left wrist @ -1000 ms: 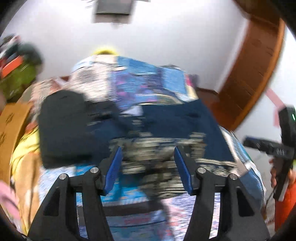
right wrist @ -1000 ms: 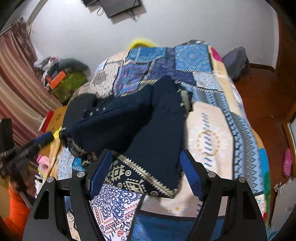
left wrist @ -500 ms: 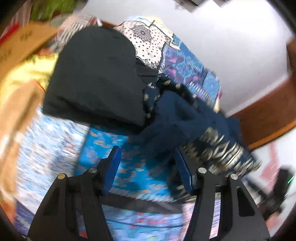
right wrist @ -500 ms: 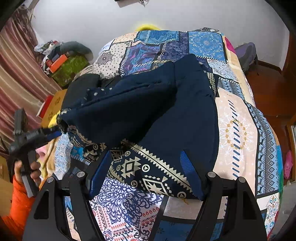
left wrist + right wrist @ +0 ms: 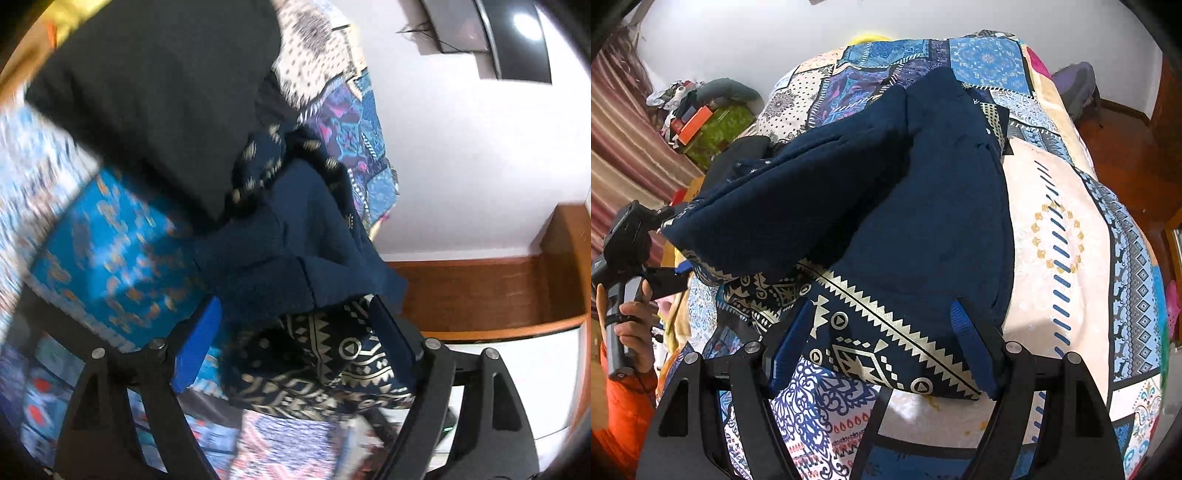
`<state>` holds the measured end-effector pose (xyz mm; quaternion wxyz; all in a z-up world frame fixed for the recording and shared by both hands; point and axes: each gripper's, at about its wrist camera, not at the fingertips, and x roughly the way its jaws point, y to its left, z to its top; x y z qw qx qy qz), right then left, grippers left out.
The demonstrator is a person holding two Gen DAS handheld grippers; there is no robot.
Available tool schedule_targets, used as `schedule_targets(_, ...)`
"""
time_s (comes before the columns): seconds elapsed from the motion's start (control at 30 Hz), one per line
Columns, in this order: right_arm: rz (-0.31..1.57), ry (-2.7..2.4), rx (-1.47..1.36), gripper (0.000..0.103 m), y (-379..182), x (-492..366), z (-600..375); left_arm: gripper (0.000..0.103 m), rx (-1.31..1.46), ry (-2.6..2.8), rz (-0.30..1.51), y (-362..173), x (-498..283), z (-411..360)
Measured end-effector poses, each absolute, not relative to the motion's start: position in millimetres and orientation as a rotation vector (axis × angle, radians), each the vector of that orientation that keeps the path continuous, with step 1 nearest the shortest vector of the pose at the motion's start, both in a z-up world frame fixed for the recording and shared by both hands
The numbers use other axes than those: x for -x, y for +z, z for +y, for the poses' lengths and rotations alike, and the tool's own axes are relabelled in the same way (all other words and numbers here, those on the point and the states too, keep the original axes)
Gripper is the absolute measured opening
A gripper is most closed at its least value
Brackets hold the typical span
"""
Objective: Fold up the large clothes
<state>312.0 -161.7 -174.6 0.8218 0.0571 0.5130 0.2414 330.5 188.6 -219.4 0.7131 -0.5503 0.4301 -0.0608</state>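
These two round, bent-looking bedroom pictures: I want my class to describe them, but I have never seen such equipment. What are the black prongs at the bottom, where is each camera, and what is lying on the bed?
No robot here: a person holds a two-fingered gripper in each hand, and each has a wide-angle camera looking along its fingers, hence the curved edges. One picture comes from the left gripper, the other from the right gripper; the prongs are their blue-padded fingers. Both are open, holding nothing. On the patchwork bedspread lies a dark blue garment with a cream patterned hem, partly folded over. Beside it lies a black garment. The right camera also shows the person's left hand holding the other gripper.
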Motion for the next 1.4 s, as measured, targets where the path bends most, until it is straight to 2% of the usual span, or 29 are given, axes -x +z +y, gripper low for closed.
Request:
schedule_targets(0.17, 1.080, 0.526, -0.118, 0.074, -175.5, -310.5, -161.7, 0.087, 1.267, -0.142, 0.940, -223.1, -346.5, 185.4)
schedule_targets(0.43, 1.070, 0.539, -0.148, 0.073, -175.4, -310.0, -168.8, 0.087, 1.175, -0.097, 0.966, -233.2, -392.5, 175.9)
schedule_targets(0.5, 1.069, 0.545, -0.171, 0.072, -174.5, -311.1, -173.5, 0.077, 1.082, -0.081, 0.981, -227.4, -398.2, 166.3)
schedule_targets(0.57, 1.064, 0.546, -0.195, 0.072, -172.6, -312.4, -178.8, 0.053, 0.892, -0.062, 0.990, -208.2, -409.0, 146.1)
schedule_targets(0.67, 1.052, 0.549, -0.226, 0.072, -169.3, -313.3, -185.2, 0.037, 0.657, -0.071, 0.946, -172.4, -413.7, 112.9)
schedule_targets(0.73, 1.044, 0.561, -0.241, 0.072, -165.9, -313.7, -188.9, 0.030, 0.549, -0.114, 0.914, -148.4, -415.3, 87.1)
schedule_targets(0.83, 1.033, 0.578, -0.268, 0.073, -162.3, -314.7, -193.2, 0.025, 0.457, -0.191, 0.878, -117.9, -420.9, 45.6)
schedule_targets(1.07, 0.993, 0.536, -0.331, 0.073, -156.7, -315.1, -218.6, 0.024, 0.264, -0.345, 0.830, -84.3, -425.9, -53.3)
schedule_targets(1.17, 0.990, 0.503, -0.361, 0.073, -156.8, -313.7, -236.0, 0.024, 0.244, -0.431, 0.878, -93.3, -428.3, -79.8)
schedule_targets(1.3, 0.987, 0.483, -0.400, 0.073, -153.2, -312.2, -254.5, 0.025, 0.222, -0.455, 1.031, -128.8, -440.6, -105.2)
schedule_targets(1.37, 0.989, 0.486, -0.398, 0.073, -151.2, -308.5, -257.0, 0.034, 0.187, -0.457, 1.069, -141.0, -436.0, -114.5)
schedule_targets(1.4, 0.989, 0.488, -0.392, 0.073, -150.2, -307.8, -256.8, 0.034, 0.181, -0.463, 1.080, -144.0, -433.5, -116.1)
